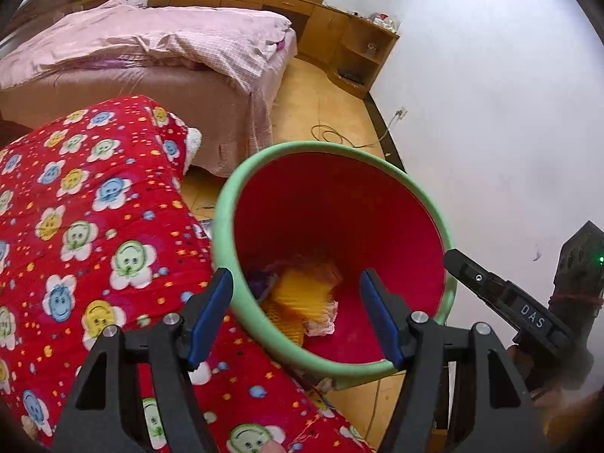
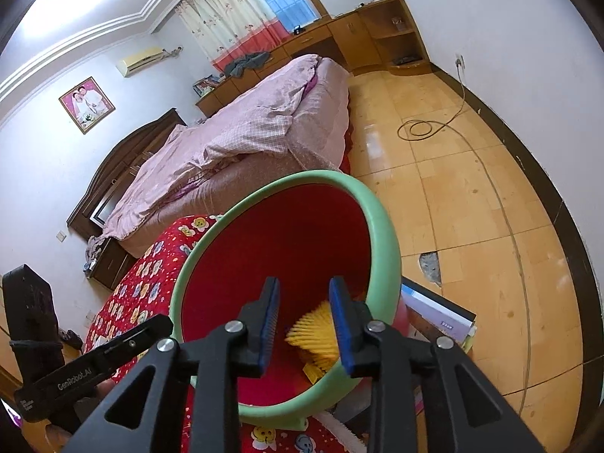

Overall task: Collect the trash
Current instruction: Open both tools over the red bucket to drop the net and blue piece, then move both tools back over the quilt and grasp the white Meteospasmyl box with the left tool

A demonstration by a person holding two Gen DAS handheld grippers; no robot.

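Note:
A red trash bin with a green rim (image 1: 241,181) stands beside a red flowered quilt (image 1: 94,226). Inside lie a yellow foam net (image 1: 302,294) and crumpled paper (image 1: 321,326). My left gripper (image 1: 298,313) is open, its jaws either side of the bin's near rim, holding nothing. In the right wrist view the same bin rim (image 2: 385,234) fills the middle, with the yellow net (image 2: 315,334) at the bottom. My right gripper (image 2: 304,328) is open and empty over the bin's mouth. It also shows at the right of the left wrist view (image 1: 502,294).
A bed with pink bedding (image 1: 151,49) stands behind the bin. Wooden cabinets (image 1: 339,34) line the far wall. A cable (image 2: 419,128) lies coiled on the tiled floor. Books (image 2: 438,313) lie beside the bin. The floor has a broken tile patch (image 2: 430,266).

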